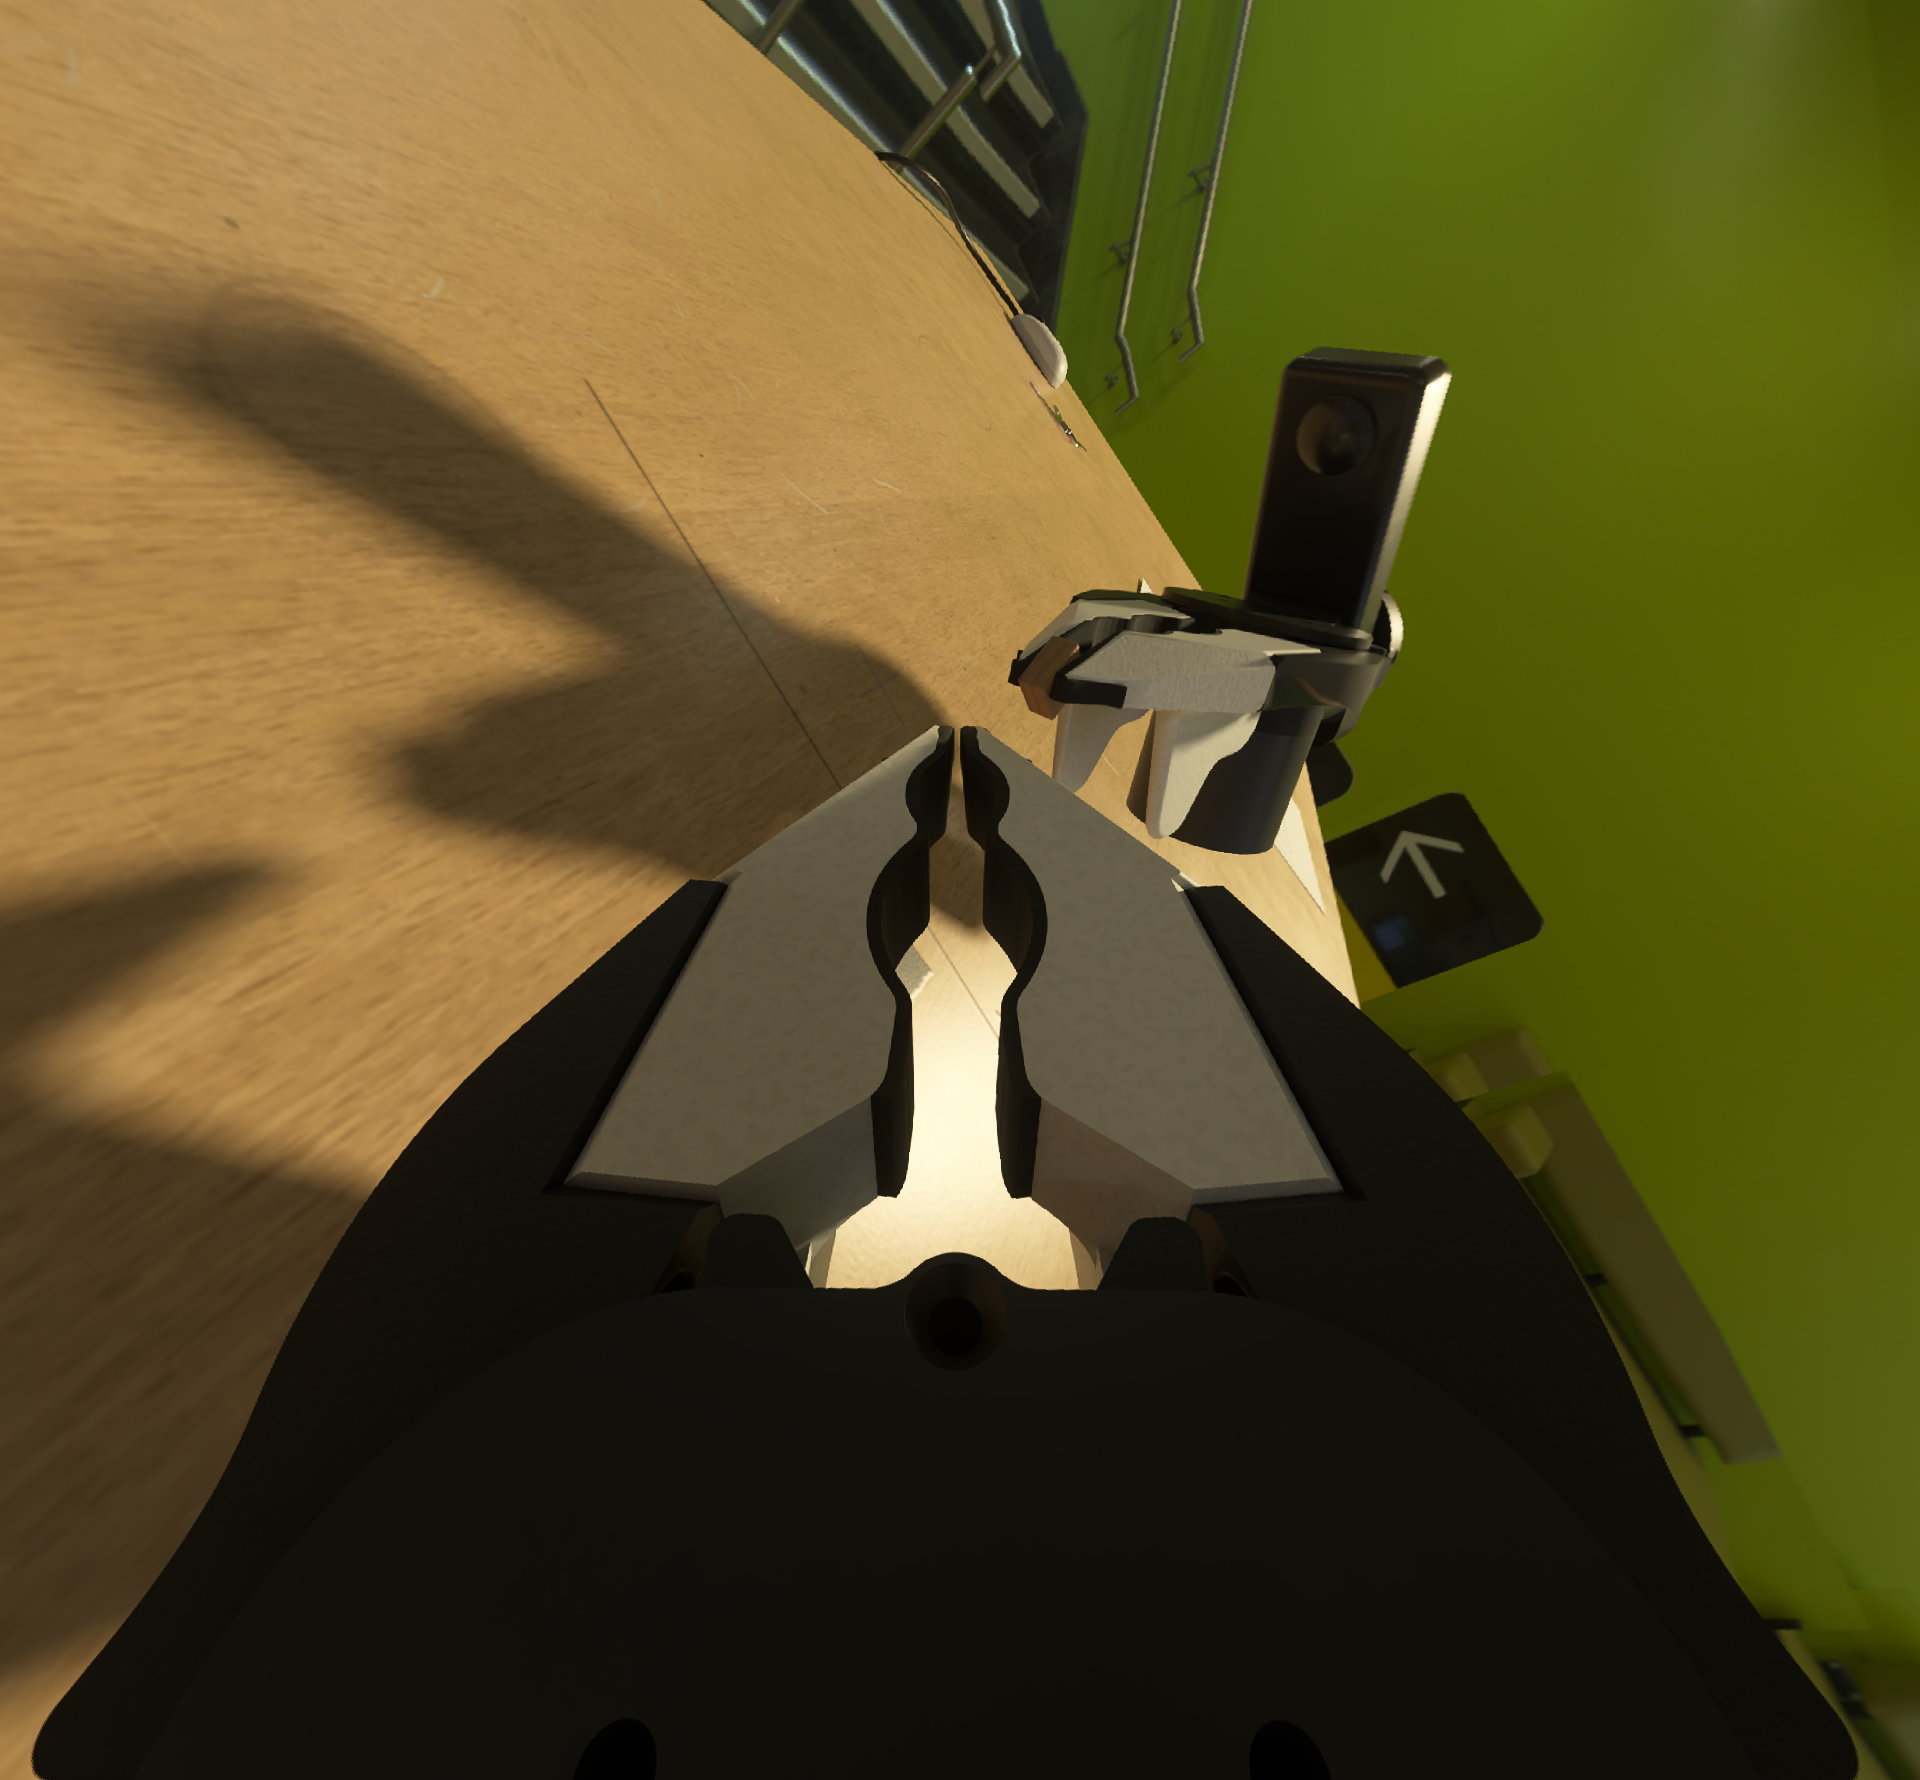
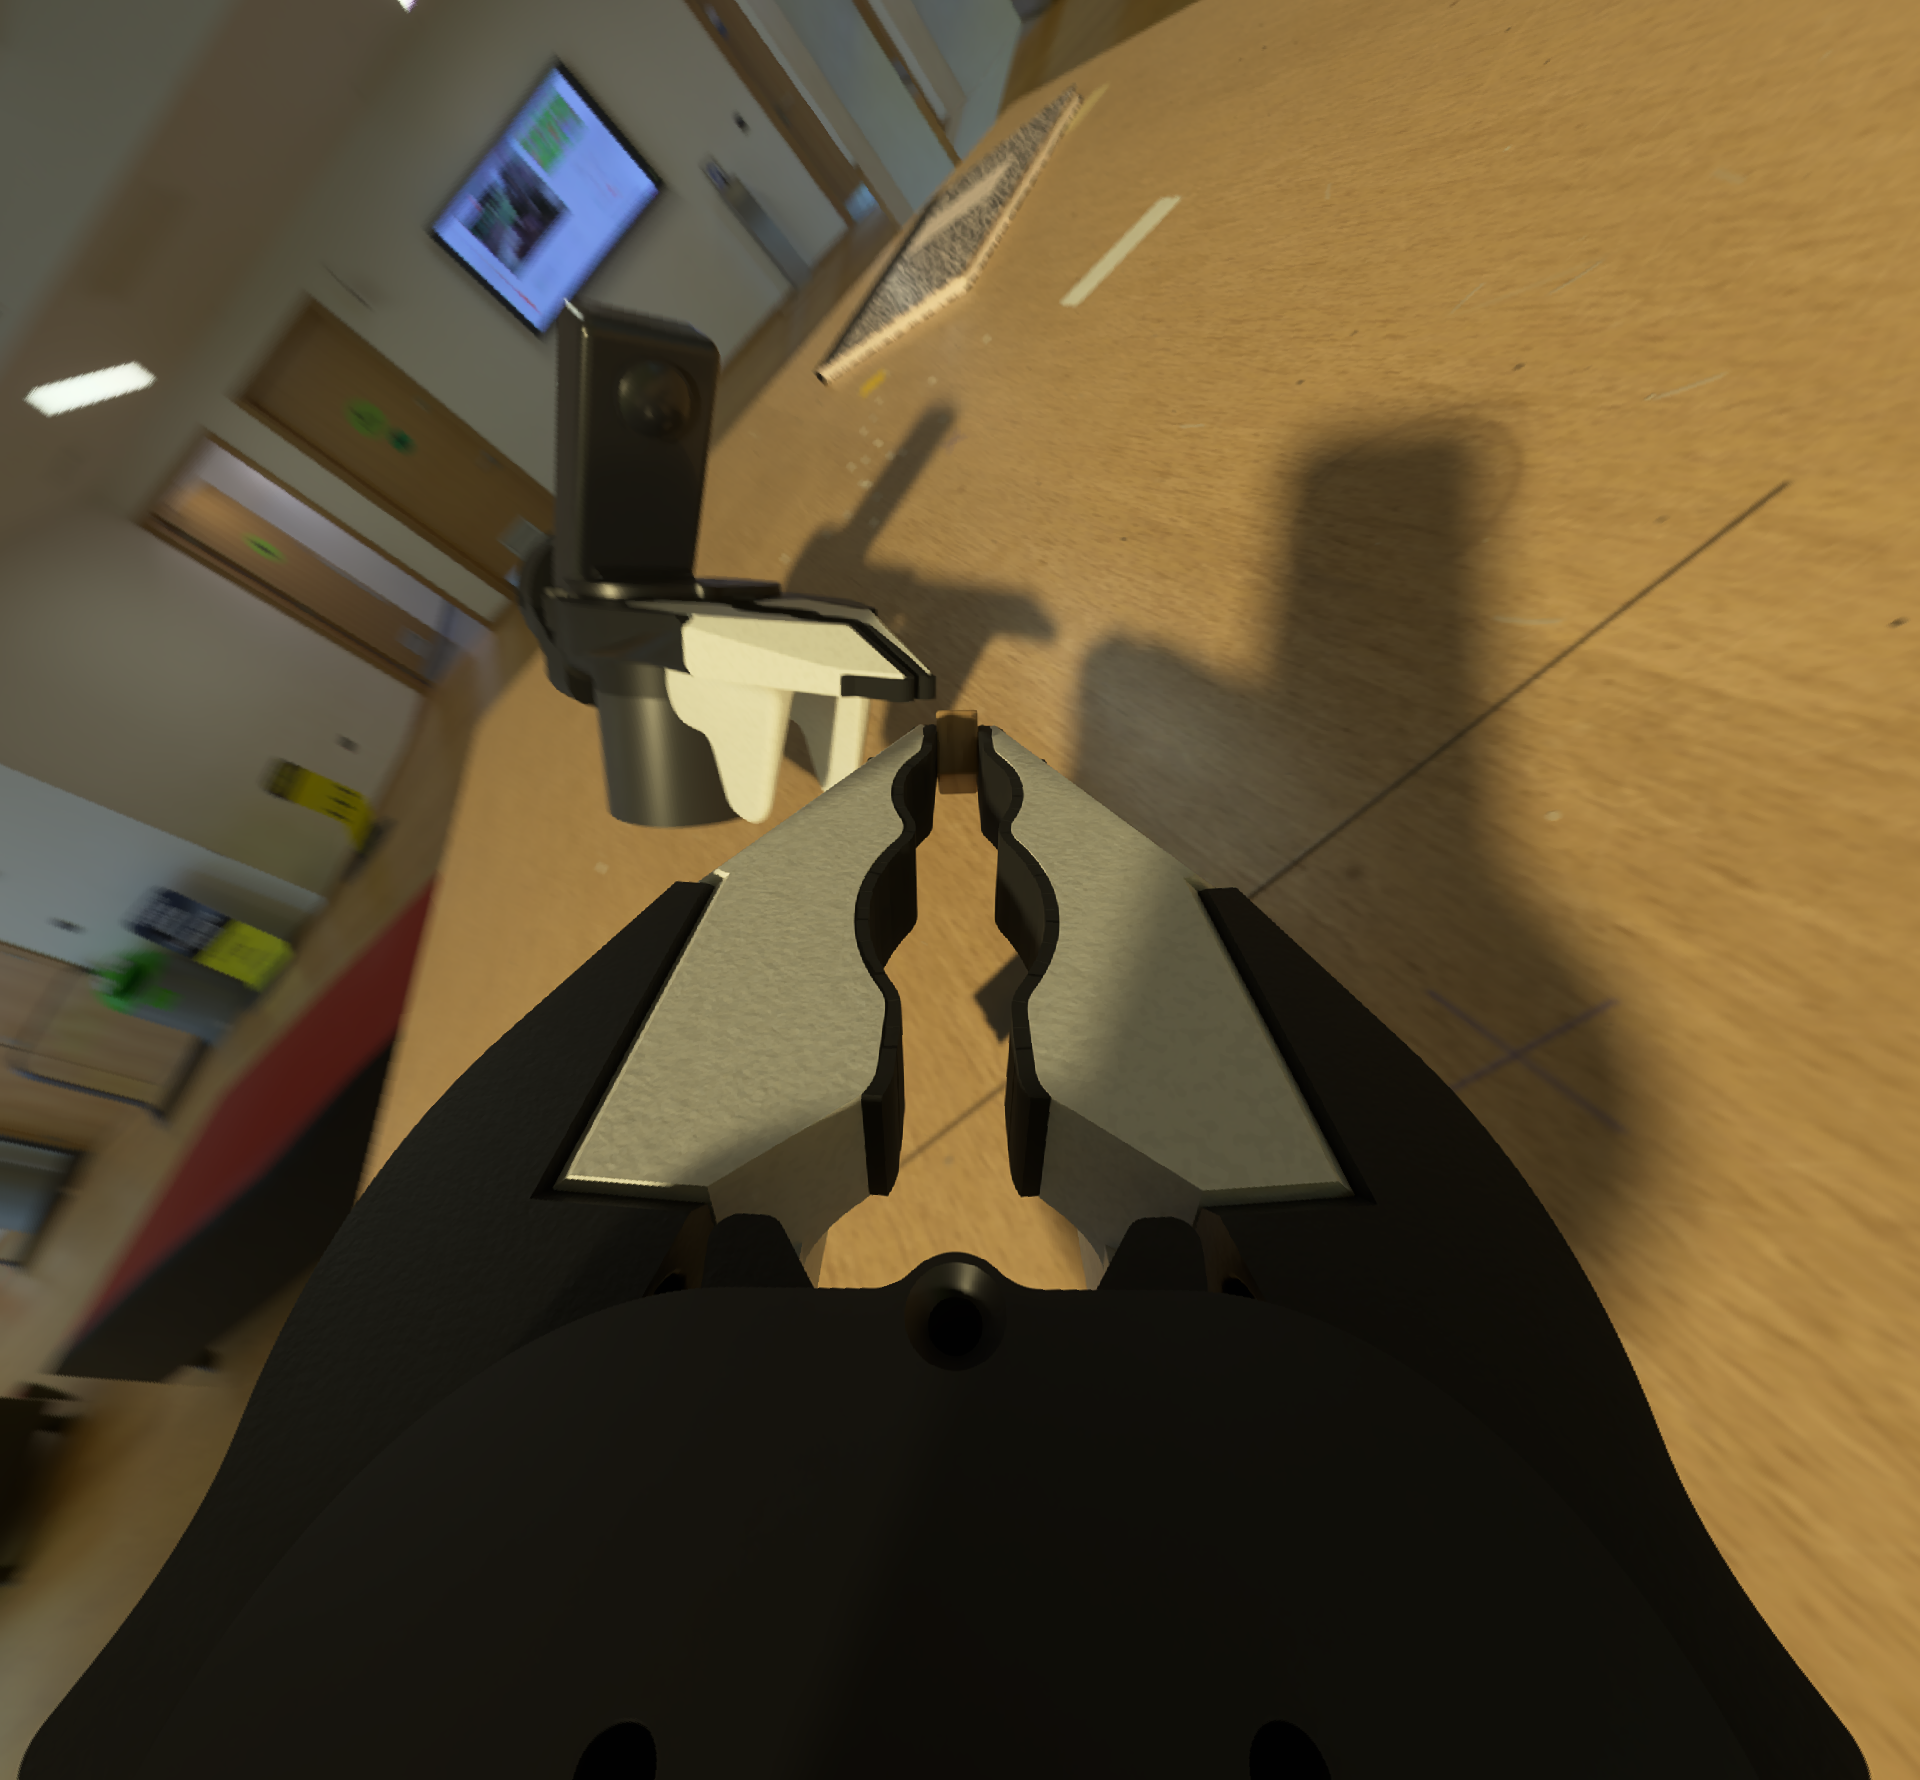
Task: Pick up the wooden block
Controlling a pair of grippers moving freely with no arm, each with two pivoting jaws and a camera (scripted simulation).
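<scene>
Clearly right gripper [image 2: 956, 754] pinches wooden block [image 2: 957, 743] above table [image 2: 1558, 795].

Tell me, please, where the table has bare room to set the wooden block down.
Free: the table stretch right of the right tool, between the pale strip and the thin dark line. Crowded: front-left, where the left tool nearly meets the held wooden block.
</scene>
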